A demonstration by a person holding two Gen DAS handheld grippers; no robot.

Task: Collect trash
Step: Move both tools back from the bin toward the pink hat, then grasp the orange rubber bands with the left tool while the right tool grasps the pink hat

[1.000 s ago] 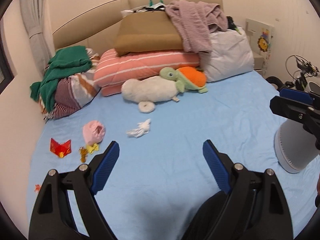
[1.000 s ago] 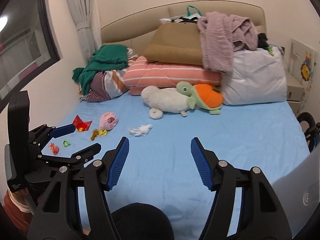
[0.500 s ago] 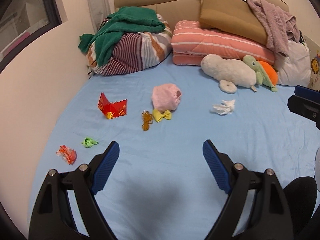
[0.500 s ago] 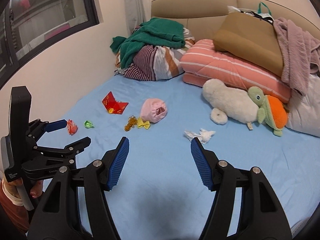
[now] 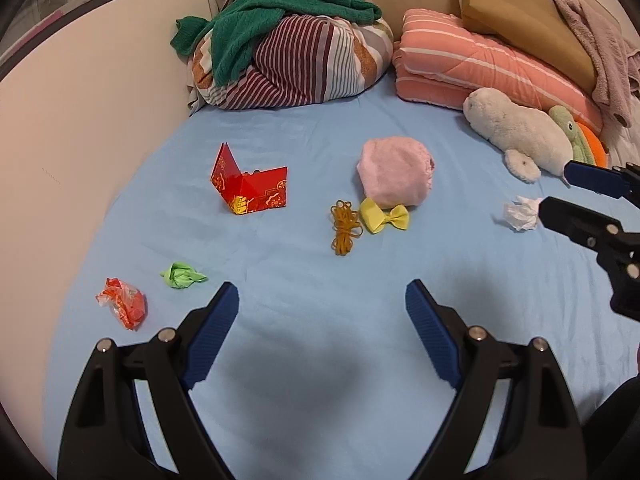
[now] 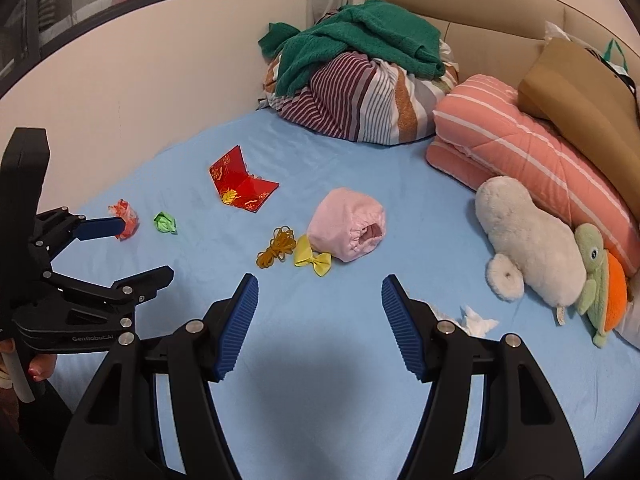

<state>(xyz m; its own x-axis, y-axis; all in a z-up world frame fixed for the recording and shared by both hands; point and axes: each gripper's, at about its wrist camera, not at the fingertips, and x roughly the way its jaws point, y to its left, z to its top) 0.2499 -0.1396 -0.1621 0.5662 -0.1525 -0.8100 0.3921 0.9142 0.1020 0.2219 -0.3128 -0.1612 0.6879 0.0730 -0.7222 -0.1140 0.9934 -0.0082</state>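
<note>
Small litter lies on a blue bed sheet [image 5: 280, 264]. A crumpled orange wrapper [image 5: 122, 307] and a crumpled green wrapper [image 5: 182, 275] lie near the left wall. A folded red envelope [image 5: 250, 186] stands further back. A crumpled white tissue [image 5: 520, 212] lies at the right, also in the right wrist view [image 6: 478, 320]. My left gripper [image 5: 322, 300] is open and empty above the sheet, just right of the green wrapper. My right gripper [image 6: 318, 292] is open and empty; it also shows at the right edge of the left wrist view [image 5: 560, 188].
A pink cloth cap [image 5: 394, 176], a yellow bow [image 5: 384, 216] and a bundle of rubber bands [image 5: 344, 226] lie mid-bed. Plush toys [image 5: 520, 136], a pink striped quilt [image 5: 480, 68], a striped bundle with green towel [image 5: 288, 48] line the headboard. A wall [image 5: 80, 120] borders the left.
Both grippers have swung left and dropped closer to the sheet. The litter by the left wall now fills the view. The white bin seen a second ago has left the view.
</note>
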